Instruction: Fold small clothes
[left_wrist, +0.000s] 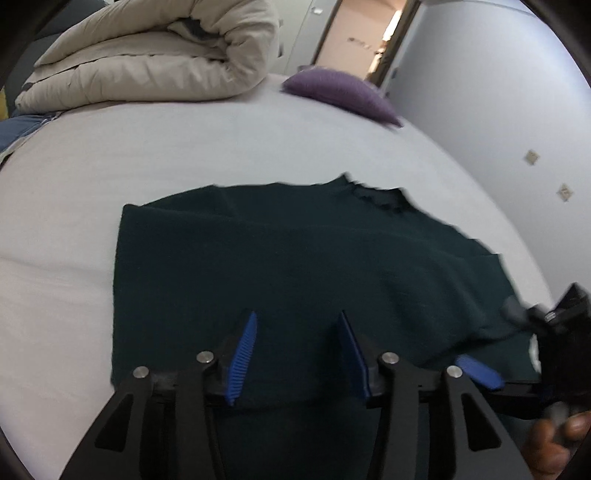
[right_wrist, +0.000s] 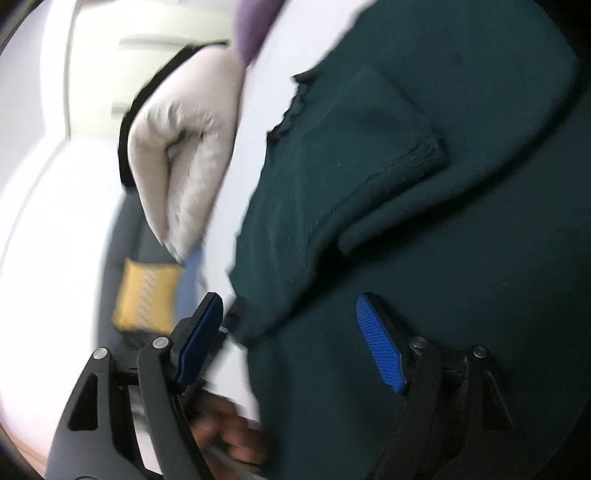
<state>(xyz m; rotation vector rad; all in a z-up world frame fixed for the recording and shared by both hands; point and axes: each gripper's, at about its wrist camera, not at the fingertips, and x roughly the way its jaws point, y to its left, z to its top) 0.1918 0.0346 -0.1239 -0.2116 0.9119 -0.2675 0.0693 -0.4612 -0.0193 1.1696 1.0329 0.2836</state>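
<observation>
The left gripper (left_wrist: 297, 332) stands open above the dark green garment (left_wrist: 295, 266), which lies flat on the bed sheet (left_wrist: 184, 147) directly ahead. The right gripper (right_wrist: 291, 325) (view blurred) is open, pads clear of cloth.

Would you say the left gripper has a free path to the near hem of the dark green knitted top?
Probably yes: the left gripper hangs open right over the dark green knitted top lying on the pale bed sheet, with nothing between its blue pads and the fabric.
</observation>
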